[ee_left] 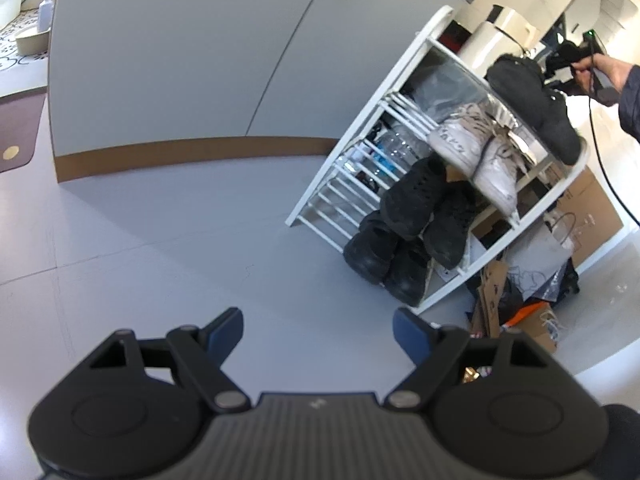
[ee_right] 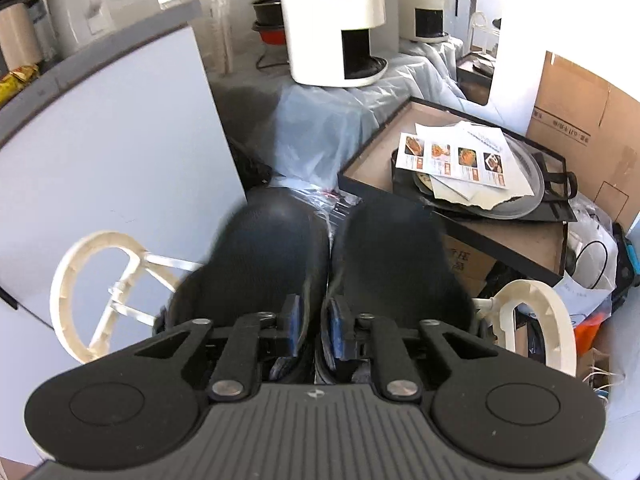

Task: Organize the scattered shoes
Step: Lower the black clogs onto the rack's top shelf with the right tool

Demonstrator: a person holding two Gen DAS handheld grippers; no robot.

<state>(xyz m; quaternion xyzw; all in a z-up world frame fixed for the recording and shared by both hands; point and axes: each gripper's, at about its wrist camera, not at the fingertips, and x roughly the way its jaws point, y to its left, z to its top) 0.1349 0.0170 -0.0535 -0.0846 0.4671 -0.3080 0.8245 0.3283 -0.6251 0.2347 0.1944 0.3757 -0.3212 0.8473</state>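
- The right gripper (ee_right: 311, 322) is being kept clenched on the adjoining inner edges of a pair of black shoes (ee_right: 394, 252)
- The pair is being held over the top of the white shoe rack (ee_left: 354, 152)
- The left gripper (ee_left: 318, 328) is being held wide open, with nothing between its fingers, above the grey floor (ee_left: 192, 248)
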